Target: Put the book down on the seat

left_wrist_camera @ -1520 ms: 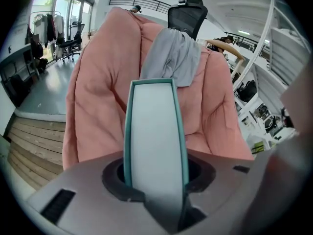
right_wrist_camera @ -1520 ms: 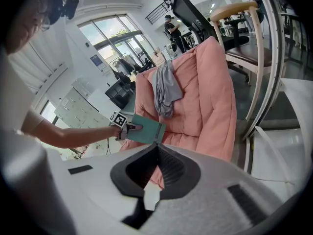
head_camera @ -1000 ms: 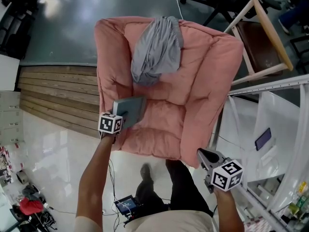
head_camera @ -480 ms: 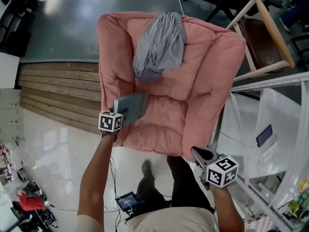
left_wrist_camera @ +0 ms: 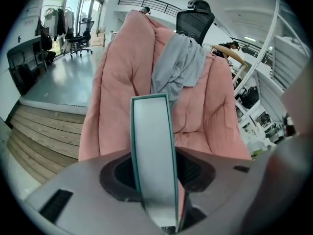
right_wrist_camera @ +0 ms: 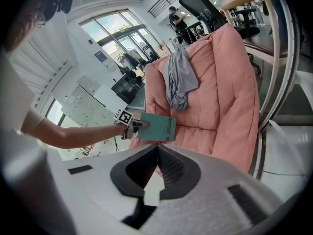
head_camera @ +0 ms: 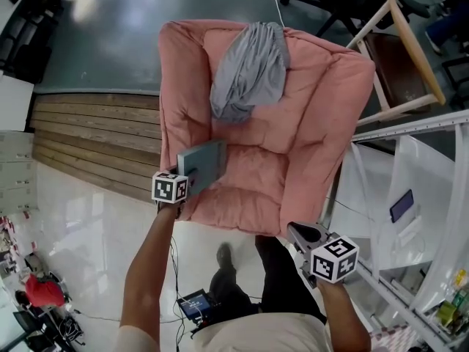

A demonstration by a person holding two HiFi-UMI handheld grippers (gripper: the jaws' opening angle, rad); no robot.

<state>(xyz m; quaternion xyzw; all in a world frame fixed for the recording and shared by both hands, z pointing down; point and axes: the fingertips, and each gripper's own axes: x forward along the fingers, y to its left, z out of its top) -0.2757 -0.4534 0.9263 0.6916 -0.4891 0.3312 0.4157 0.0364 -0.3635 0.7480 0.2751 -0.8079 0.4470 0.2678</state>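
We pinched the teal book by its near edge in the jaws of the left gripper, over the 9 o'clock side of the seat, apparently ready for lowering, while the right gripper, jaws pressed together and empty, hung clear at 5 o'clock.

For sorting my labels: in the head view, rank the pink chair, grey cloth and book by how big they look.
1. chair
2. cloth
3. book, clearly the smallest here
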